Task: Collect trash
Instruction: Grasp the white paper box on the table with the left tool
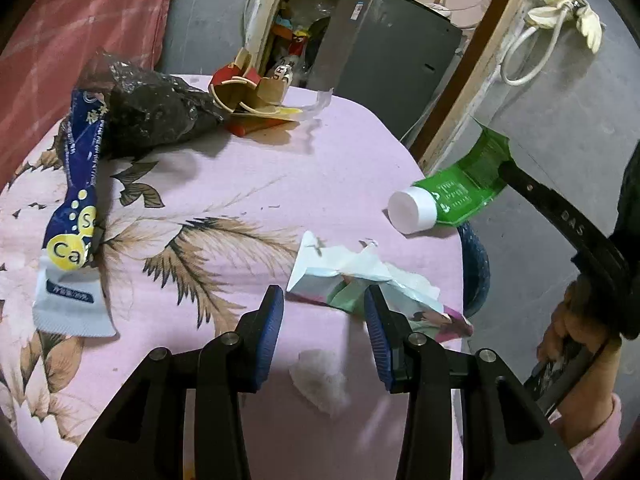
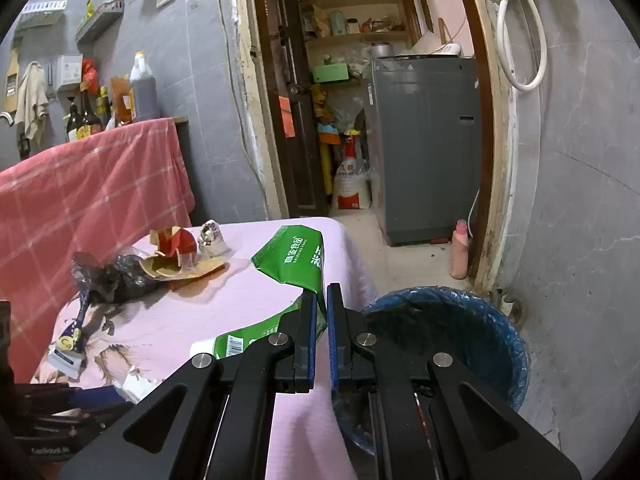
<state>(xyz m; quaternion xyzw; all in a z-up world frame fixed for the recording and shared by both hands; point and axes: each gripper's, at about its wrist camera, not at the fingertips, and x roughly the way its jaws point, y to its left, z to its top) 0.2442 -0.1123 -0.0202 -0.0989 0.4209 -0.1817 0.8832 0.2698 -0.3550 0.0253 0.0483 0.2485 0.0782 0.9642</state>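
The counter [image 2: 168,320] filled the lower left of the right view, the blue-lined bin [image 2: 460,344] the lower right. My right hand-held gripper [image 2: 320,304] pinched the green pouch [image 2: 292,260] by its flat end at centre frame, cap hanging down. I judged it best to swing fully over the bin's mouth before releasing. My left hand-held gripper [image 1: 324,312] stood spread over the crumpled wrapper [image 1: 344,280].

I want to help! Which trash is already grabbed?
The green pouch, pinched in the right gripper. The other wrappers lie loose on the table.
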